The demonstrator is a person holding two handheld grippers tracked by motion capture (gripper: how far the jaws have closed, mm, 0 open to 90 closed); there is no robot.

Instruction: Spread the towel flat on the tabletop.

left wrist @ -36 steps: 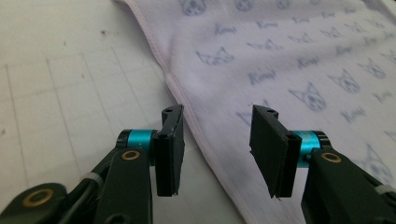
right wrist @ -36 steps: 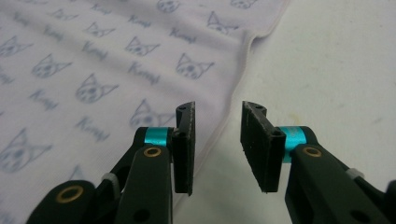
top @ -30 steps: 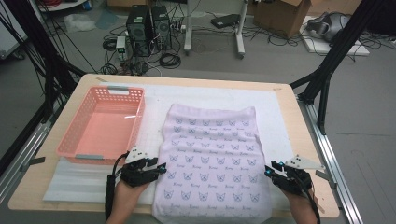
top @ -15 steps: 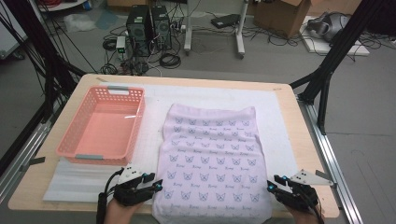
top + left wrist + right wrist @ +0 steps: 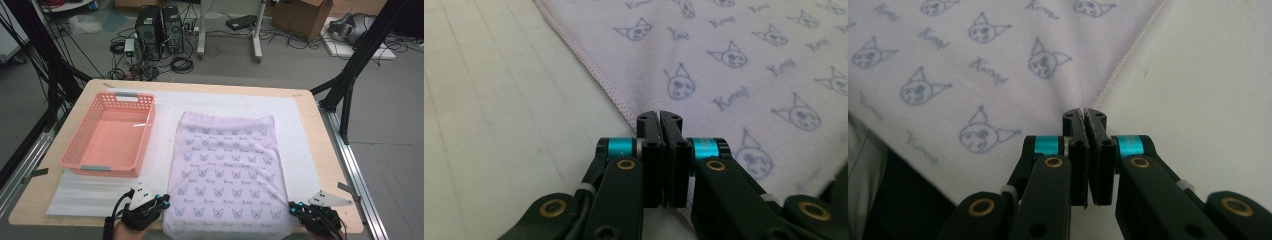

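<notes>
A lilac towel [image 5: 227, 170] printed with cat faces lies flat on the white mat [image 5: 162, 150]. My left gripper [image 5: 164, 201] sits at the towel's near left corner. In the left gripper view its jaws [image 5: 659, 116] have just been closing and now stand pressed together on the towel's [image 5: 734, 65] stitched hem. My right gripper [image 5: 293, 207] sits at the near right corner. Its jaws [image 5: 1084, 114] have just been closing too, and they pinch the towel's [image 5: 948, 65] hem where it meets the mat.
A pink plastic basket [image 5: 146, 135] stands on the mat left of the towel. The wooden table [image 5: 330, 165] ends just behind both hands. Black frame legs, computers and cables stand on the floor beyond the far edge.
Both hands have slid back toward the near table edge, down to the towel's near corners. The towel and the basket have not moved.
</notes>
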